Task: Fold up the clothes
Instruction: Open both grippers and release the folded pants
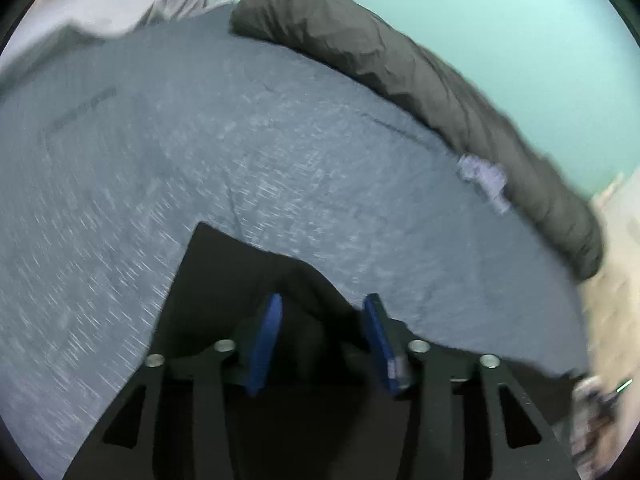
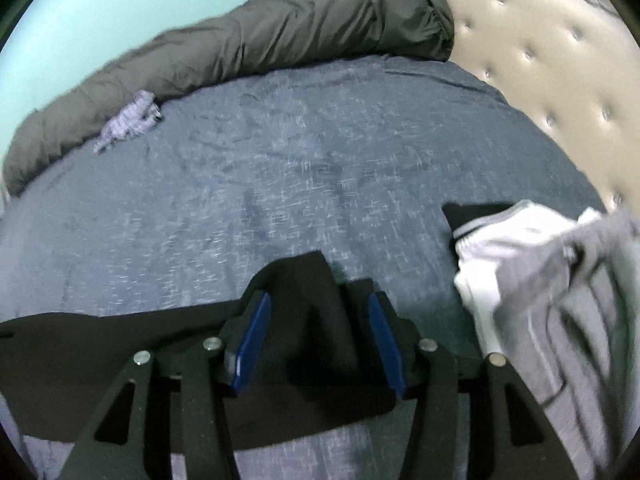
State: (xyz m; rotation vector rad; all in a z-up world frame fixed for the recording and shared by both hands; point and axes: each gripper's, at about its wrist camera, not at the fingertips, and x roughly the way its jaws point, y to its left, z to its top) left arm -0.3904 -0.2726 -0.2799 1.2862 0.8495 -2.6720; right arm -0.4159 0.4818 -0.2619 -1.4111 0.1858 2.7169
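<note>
Black garment (image 2: 120,348), flat on the bed (image 2: 280,168): light, limp, likely to sag. Take it at its corners. Left gripper (image 1: 320,340) and right gripper (image 2: 316,340) jaws half-spread, pads clear of cloth.

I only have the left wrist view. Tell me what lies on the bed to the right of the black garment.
Observer: A pile of white and grey clothes lies on the blue bedspread, right of the black garment.
Operator: Report the right gripper.
Observer: The right gripper has its jaws apart, with a raised fold of the black garment between them; the pads do not press it.
Operator: Say what is behind that pile.
Observer: A cream tufted headboard, with the rolled dark grey duvet ending against it.
</note>
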